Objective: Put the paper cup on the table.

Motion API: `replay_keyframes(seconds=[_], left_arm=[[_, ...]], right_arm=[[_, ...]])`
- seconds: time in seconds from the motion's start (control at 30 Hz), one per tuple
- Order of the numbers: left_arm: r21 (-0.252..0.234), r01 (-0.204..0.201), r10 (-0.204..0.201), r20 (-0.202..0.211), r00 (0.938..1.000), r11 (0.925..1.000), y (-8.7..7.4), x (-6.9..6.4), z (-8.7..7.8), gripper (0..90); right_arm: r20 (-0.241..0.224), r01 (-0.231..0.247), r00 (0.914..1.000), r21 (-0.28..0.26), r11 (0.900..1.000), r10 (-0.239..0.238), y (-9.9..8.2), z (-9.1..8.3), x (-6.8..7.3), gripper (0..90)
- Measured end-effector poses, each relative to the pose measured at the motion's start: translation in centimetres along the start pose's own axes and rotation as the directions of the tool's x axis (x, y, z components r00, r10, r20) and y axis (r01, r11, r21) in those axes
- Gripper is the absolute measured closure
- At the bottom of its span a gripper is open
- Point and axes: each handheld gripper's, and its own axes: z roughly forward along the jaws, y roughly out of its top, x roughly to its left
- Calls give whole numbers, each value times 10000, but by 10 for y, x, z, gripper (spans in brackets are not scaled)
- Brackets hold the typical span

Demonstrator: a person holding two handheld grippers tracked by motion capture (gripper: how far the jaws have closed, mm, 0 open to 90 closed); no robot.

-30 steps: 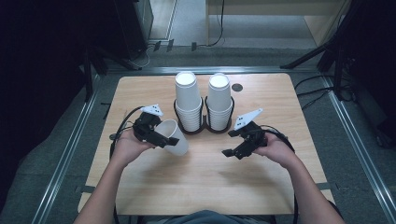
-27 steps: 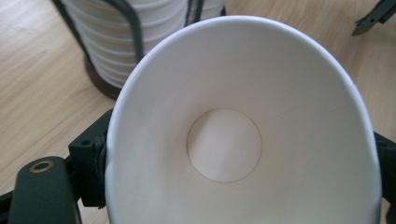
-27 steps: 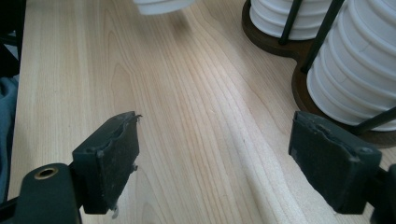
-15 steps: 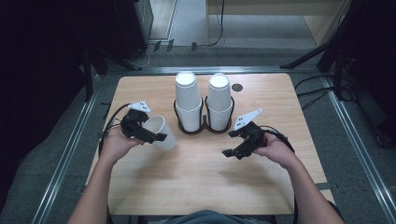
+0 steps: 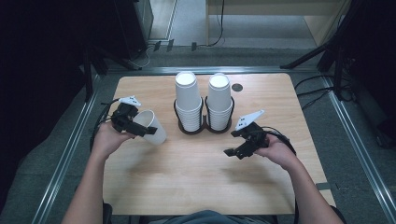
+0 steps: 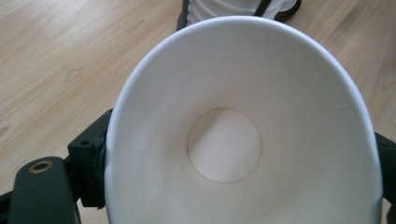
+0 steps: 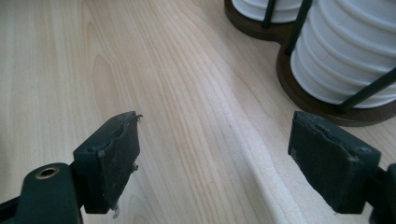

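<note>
At the left of the high view the left gripper (image 5: 140, 129) grasps a white paper cup (image 5: 152, 127) above the counter (image 5: 187, 172), apparently tilted, mouth toward the hand. The right gripper (image 5: 232, 153), centre right, hovers with jaws released.

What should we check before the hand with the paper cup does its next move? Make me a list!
1. Left gripper clamps the paper cup: ok.
2. Cup's inside free of anything: ok, bare bottom in the left gripper view.
3. Cup uncrushed: not ok, rim squeezed oval.
4. Right gripper open, holding nothing: ok.
5. Two cup stacks upright in their holder: ok.
6. Cup lifted off the table: cannot tell.
</note>
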Motion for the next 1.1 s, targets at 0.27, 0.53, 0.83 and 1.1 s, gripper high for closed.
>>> replay_keyframes(seconds=[0.27,0.53,0.83,1.1], left_arm=[[162,473,-465,-472,9978,9987,-4,22,-6,121],[132,721,-704,-984,9926,9973,-6,37,-13,116],[500,1050,-938,-1892,9774,9932,-11,53,-13,113],[1164,1069,-753,-2483,9658,9874,-11,59,4,103]], right_arm=[[570,-162,9982,-206,9997,174,-1,0,-5,166],[688,-216,9974,-244,9995,232,-5,-2,-7,166],[748,-343,9965,-289,9990,364,-9,-5,-6,166],[815,-477,9954,-248,9986,495,-12,-7,-5,166]])
